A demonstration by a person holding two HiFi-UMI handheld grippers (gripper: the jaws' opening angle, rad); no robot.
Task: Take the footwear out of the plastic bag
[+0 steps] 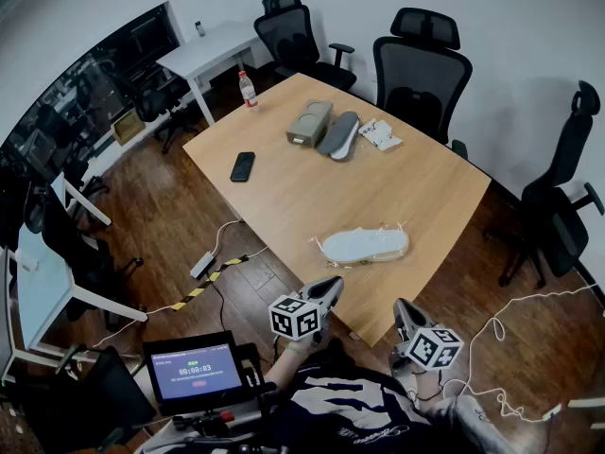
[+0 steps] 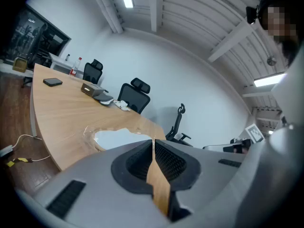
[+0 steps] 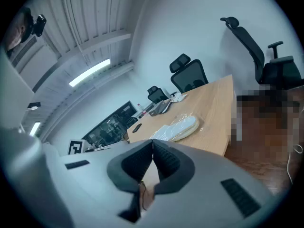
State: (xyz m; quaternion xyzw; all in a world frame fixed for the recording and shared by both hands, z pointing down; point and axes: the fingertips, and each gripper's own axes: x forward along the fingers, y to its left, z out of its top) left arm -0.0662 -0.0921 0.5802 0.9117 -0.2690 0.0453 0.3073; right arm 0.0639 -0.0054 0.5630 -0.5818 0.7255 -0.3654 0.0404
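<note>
While the shoe [image 1: 364, 245] lies flat in its clear bag [image 1: 322, 246] close to the counter's [image 1: 284, 197] near edge, both tongs hover short of that edge, above the floor and the person's lap. The left tongs [image 1: 329, 285] point up toward the counter's near corner, apart from the bag. Their jaws are pressed together with nothing between them, and only a sliver of wood shows behind the seam in the left gripper view. The right tongs [image 1: 403, 306] hang to the right, just off the counter's edge, likewise closed tight and empty. In the right gripper view the bagged shoe [image 3: 183, 126] sits beyond the closed tips, pale on top with a beige sole, the plastic crinkled around it.

Farther back on the counter a grey-beige flat item [image 1: 310, 123] and a dark grey sole-shaped one [image 1: 339, 134] lie side by side, with a white packet [image 1: 380, 134] just to their right. A black phone [image 1: 243, 165] rests alone toward the left side, and a bottle [image 1: 248, 89] stands upright at the far left corner.

Black office chairs [image 1: 416, 69] ring the far and right sides. A lit screen [image 1: 194, 370] stands at the lower left, and a white cable [image 1: 227, 230] runs across the wooden floor beside a strip of yellow-black tape [image 1: 203, 289].
</note>
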